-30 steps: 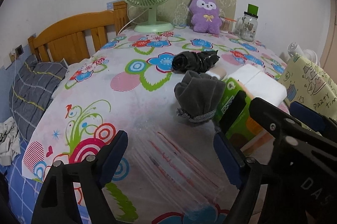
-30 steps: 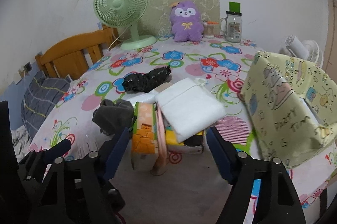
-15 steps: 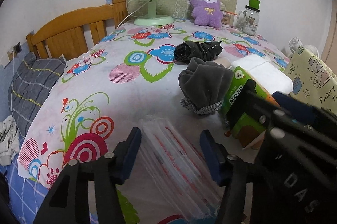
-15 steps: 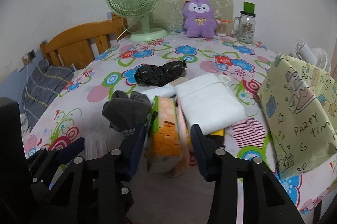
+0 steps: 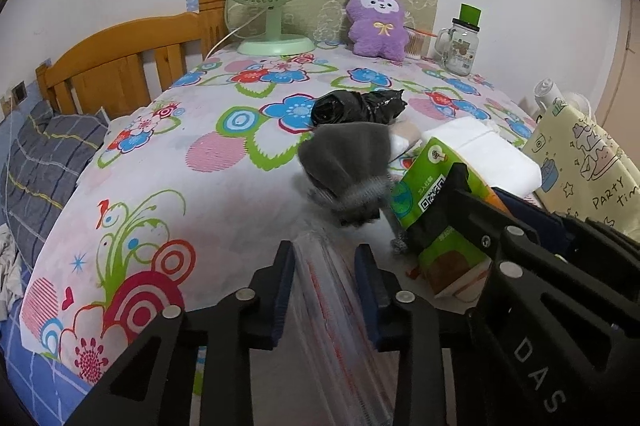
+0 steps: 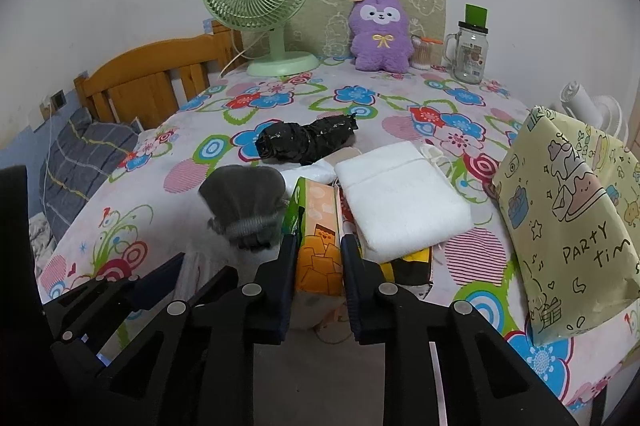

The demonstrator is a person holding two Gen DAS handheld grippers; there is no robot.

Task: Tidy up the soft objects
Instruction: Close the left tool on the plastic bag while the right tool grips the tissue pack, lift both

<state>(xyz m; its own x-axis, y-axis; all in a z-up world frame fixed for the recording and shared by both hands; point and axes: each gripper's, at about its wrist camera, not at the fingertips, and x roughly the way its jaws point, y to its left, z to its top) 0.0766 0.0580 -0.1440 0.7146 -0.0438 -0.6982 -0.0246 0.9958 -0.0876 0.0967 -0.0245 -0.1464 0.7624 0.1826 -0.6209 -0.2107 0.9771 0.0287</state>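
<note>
Now on the flowered tablecloth [image 5: 240,178]: left gripper [image 5: 325,266] closing, its jaws astride a clear plastic bag [image 5: 340,326] at the near edge; right gripper [image 6: 319,255] closing, pads pressed on an orange-and-green tissue pack [image 6: 318,222]; grey pouch [image 6: 244,200] just left of the pack; folded white towel [image 6: 400,202] just right.

Grey knit bundle [image 5: 346,162] motion-blurred, can't tell what garment it is. Clear plastic pack [image 5: 340,302] smeared btwn left tool's fingers, lower end cut off by frame edge. Tissue pack [image 6: 318,226]: bottom hidden behind right tool's fingers. Yellow-black item [image 6: 412,266] mostly hidden under white folded cloth [image 6: 400,198]. Jar [image 5: 460,44] label too small to read
</note>
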